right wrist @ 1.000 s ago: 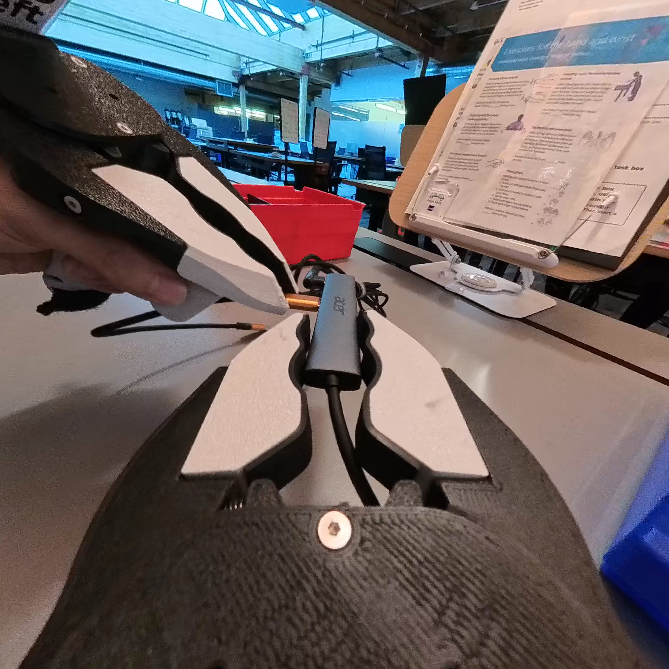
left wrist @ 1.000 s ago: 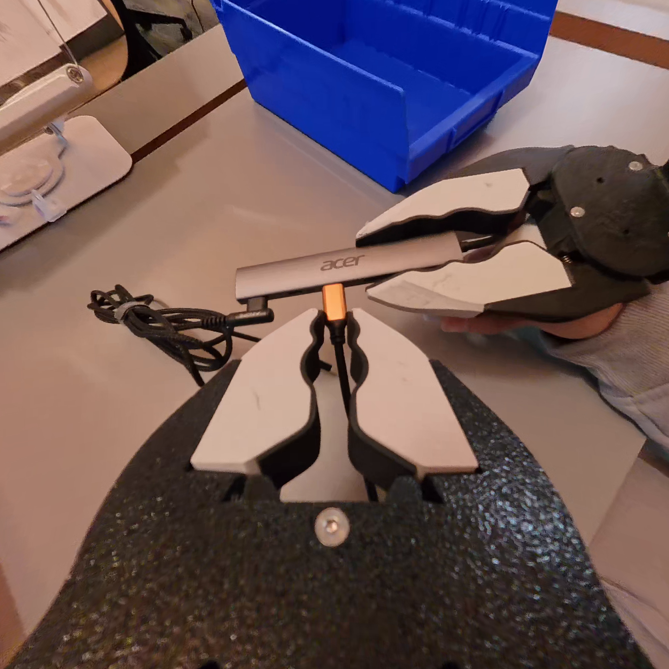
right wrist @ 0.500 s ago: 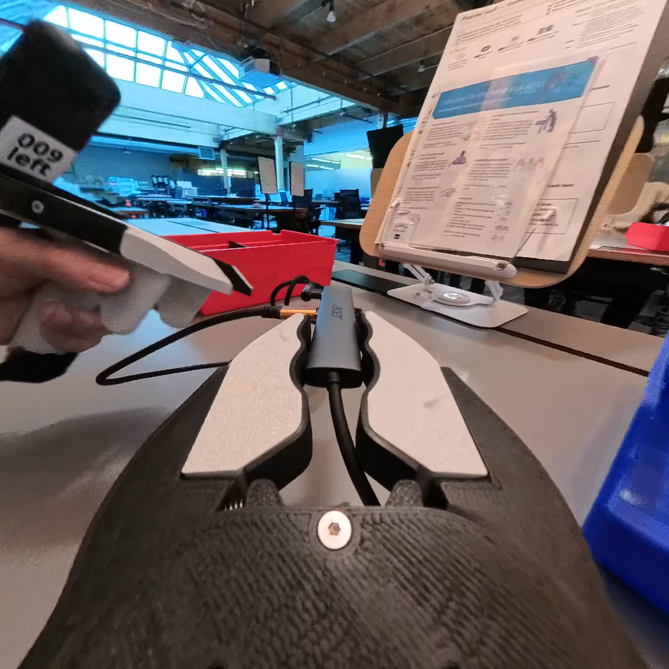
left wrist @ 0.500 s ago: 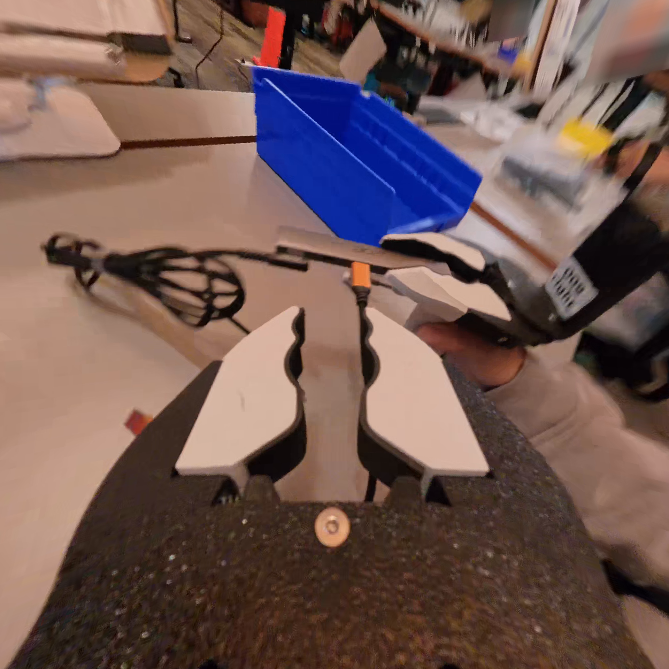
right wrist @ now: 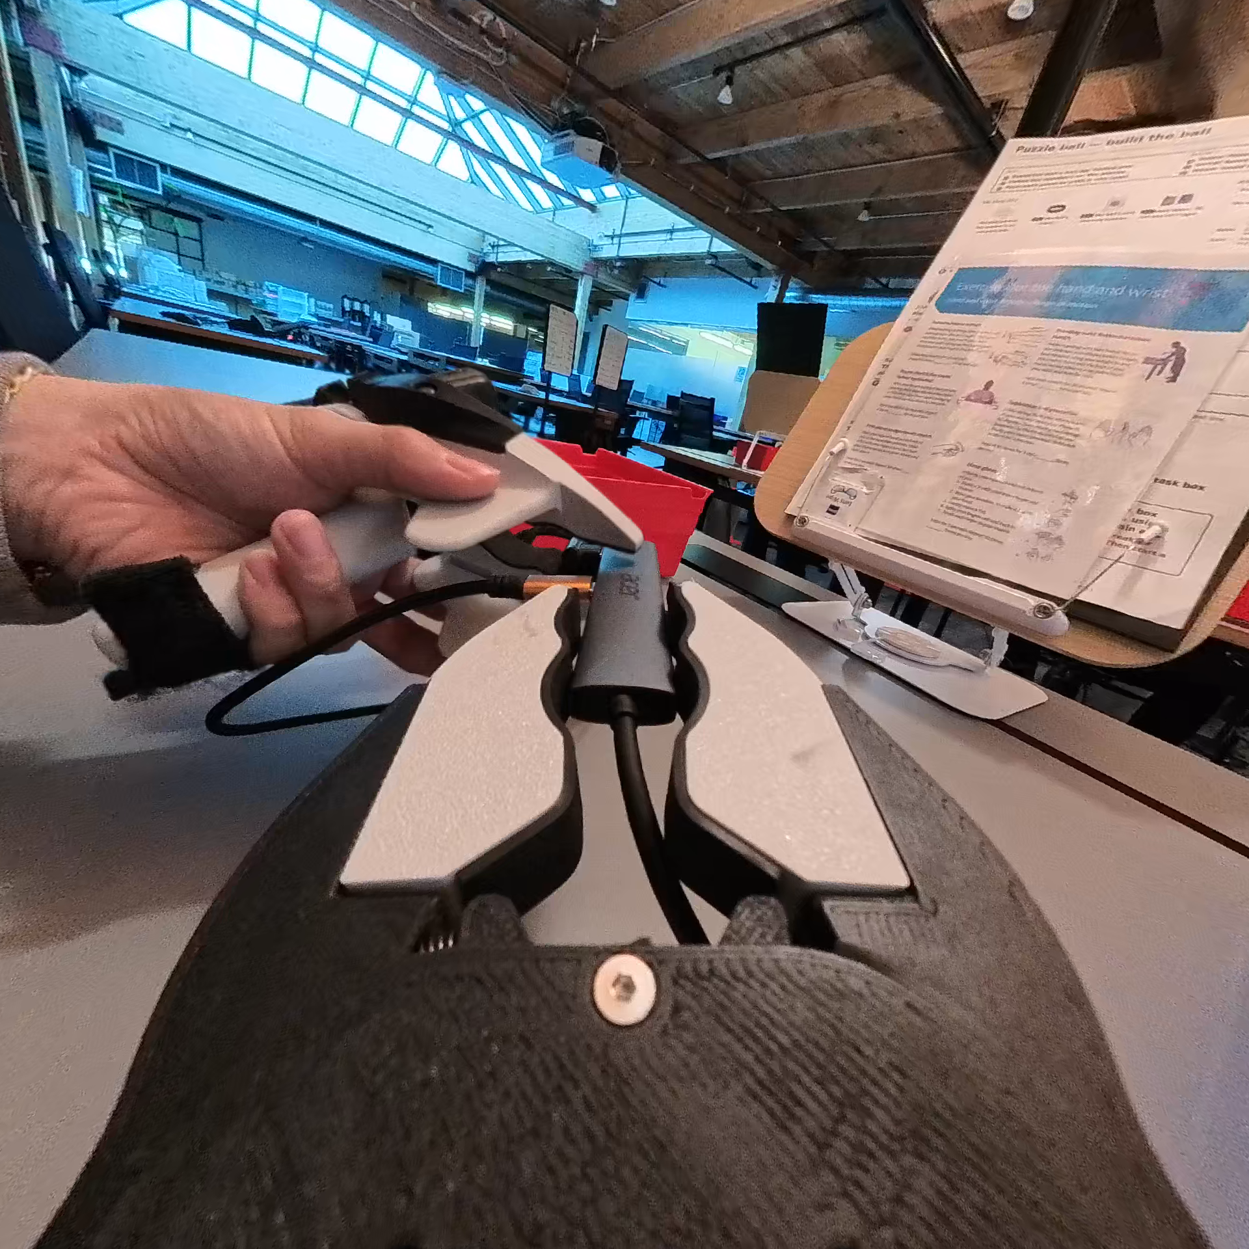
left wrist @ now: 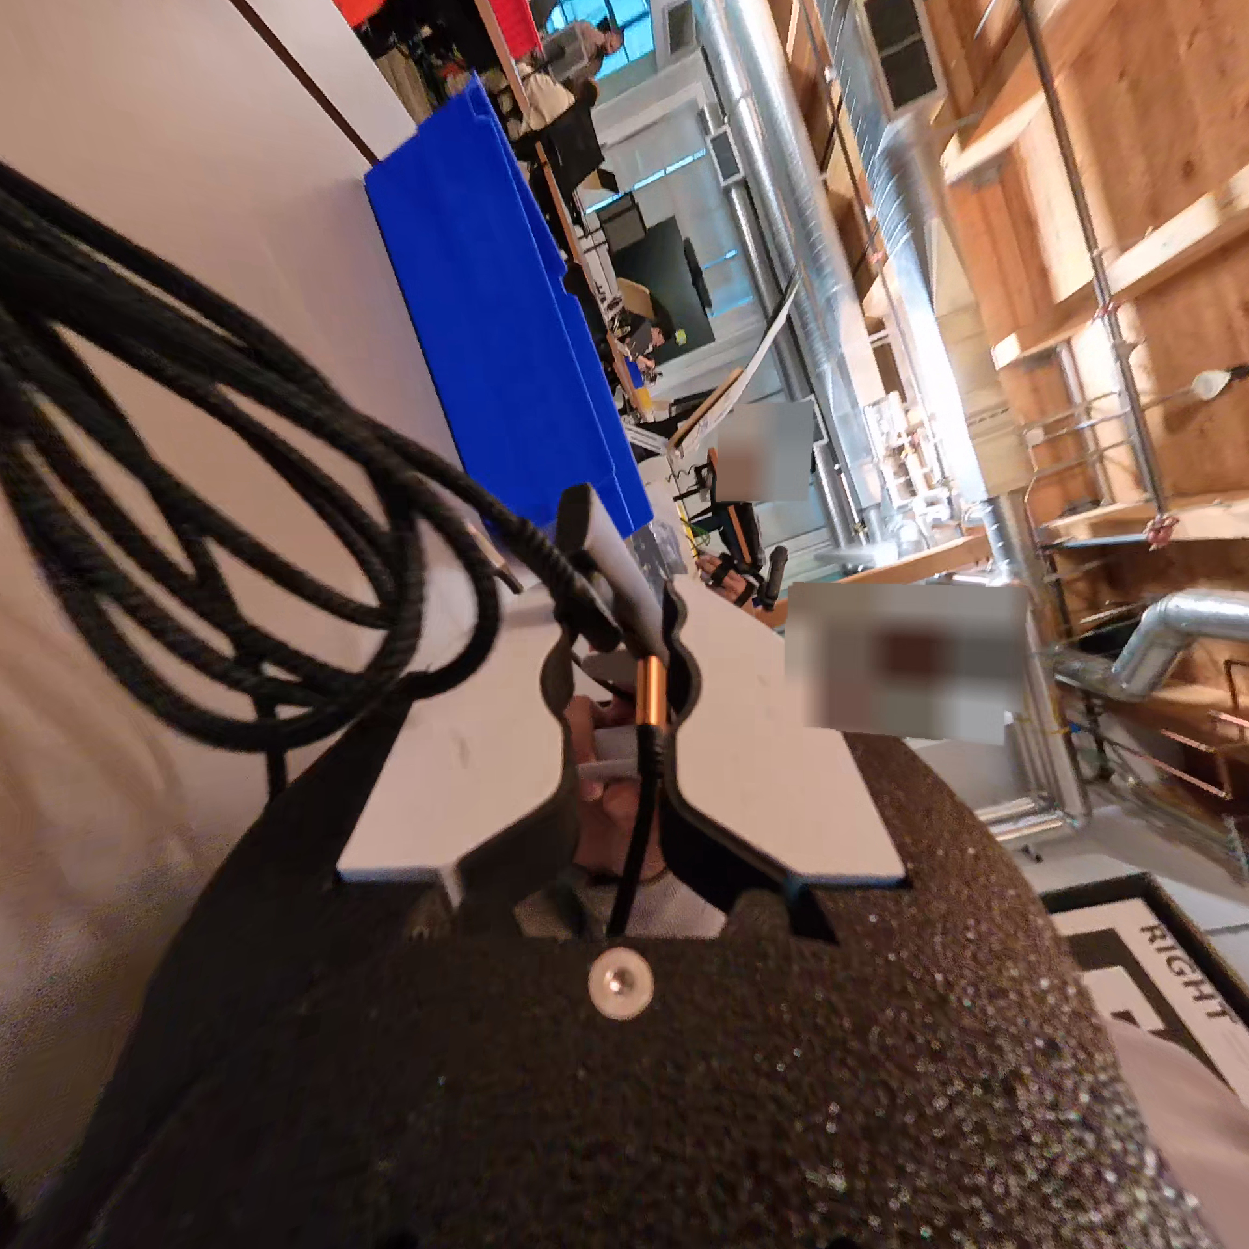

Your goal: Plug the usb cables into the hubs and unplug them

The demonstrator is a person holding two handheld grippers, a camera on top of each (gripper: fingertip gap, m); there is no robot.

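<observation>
Right wrist view: my right gripper clamps its jaws on the grey hub above the table. The orange-tipped usb cable sits in the hub's side. My left gripper hangs parted around that plug, not pinching. Beyond stands a red bin.

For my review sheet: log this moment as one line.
right gripper: shut on hub | left gripper: open, fingers either side of copper plug | plug: at hub's side | blue bin: on table

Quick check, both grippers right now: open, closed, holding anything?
Left gripper: open, jaws around the orange-tipped USB plug, not clamped on it.
Right gripper: closed on the grey hub.
</observation>
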